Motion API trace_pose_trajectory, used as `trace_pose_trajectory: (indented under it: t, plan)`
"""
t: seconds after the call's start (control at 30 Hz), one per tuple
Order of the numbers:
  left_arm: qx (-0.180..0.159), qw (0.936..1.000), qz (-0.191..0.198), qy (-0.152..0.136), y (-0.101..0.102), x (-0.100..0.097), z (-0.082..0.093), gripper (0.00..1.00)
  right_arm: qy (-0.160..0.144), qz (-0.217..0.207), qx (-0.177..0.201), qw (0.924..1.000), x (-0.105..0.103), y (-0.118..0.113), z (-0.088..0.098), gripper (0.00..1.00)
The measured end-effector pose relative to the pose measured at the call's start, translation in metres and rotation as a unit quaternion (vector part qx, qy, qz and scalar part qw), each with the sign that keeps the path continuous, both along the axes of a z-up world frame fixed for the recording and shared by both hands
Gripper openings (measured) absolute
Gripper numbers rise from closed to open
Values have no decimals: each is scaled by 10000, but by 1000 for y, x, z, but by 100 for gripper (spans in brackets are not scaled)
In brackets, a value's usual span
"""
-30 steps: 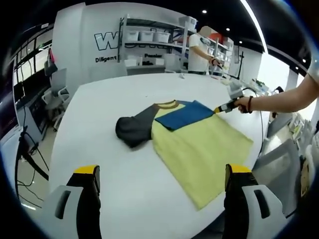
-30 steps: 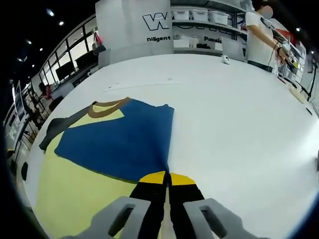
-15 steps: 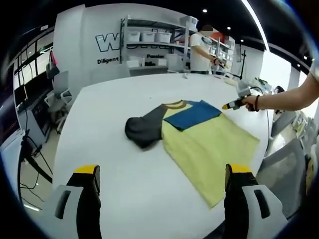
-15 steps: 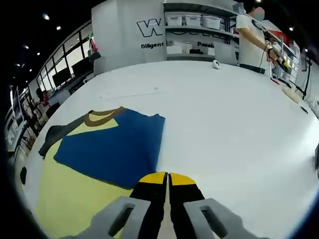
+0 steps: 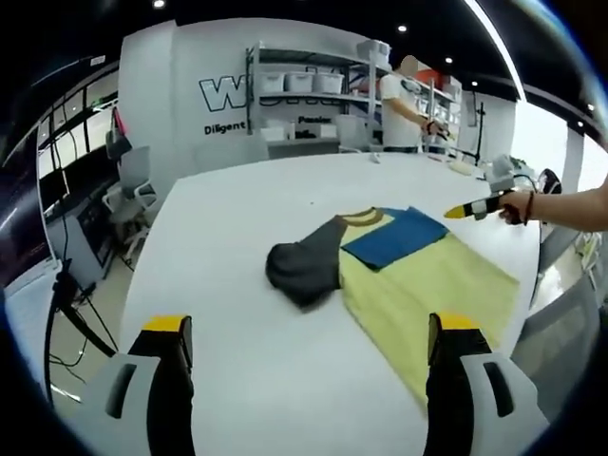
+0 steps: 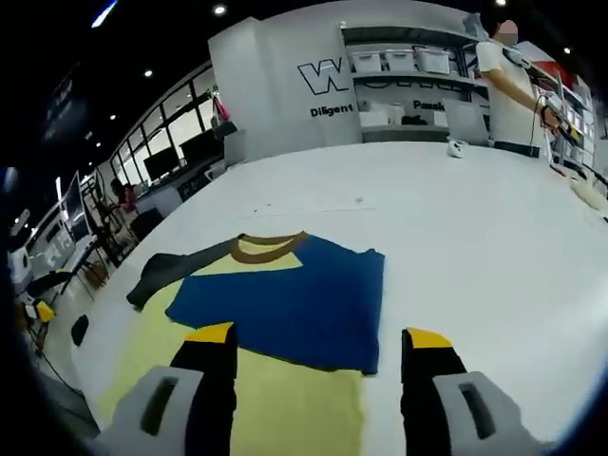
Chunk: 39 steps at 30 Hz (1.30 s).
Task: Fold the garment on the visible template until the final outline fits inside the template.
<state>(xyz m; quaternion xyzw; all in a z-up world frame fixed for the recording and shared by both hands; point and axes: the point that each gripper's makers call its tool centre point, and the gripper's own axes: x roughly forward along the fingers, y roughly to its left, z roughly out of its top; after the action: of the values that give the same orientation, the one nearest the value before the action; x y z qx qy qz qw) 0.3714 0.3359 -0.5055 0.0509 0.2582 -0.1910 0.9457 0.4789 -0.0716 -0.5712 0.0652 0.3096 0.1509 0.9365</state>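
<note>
On the white table (image 5: 237, 285):
garment (image 5: 399, 271): lies flat, yellow body, blue sleeve folded over its chest, dark sleeve bunched to one side.
Your left gripper (image 5: 304, 332): jaws spread, holding nothing, well short of the garment.
Your right gripper (image 6: 318, 342): jaws apart, nothing gripped, just above the blue sleeve's edge.

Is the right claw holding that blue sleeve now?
Apart. In the right gripper view the right claw stands open, its jaws spread above the blue sleeve, gripping nothing.
</note>
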Motion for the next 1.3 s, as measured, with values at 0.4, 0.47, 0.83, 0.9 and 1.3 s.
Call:
trace_pose_trajectory:
  t: [0.4,0.47,0.83,0.9,1.3]
  plan:
    - [-96,9998,87,-144,-11,33,-13,88,-215,466,93,9986,-23,25,25,71]
    - [-71,9998,121,-146,-10,37,-15,87,-221,501,136,9984,-28,28,28,71]
    - [127,9977,664,46,9,79,-60,76,-288,613,167,9976,-53,37,34,69]
    - [199,9973,700,51,9,85,-68,75,-306,462,199,9983,-56,36,34,68]
    - [234,9983,462,268,-8,97,-100,55,-362,556,587,9961,-76,56,45,77]
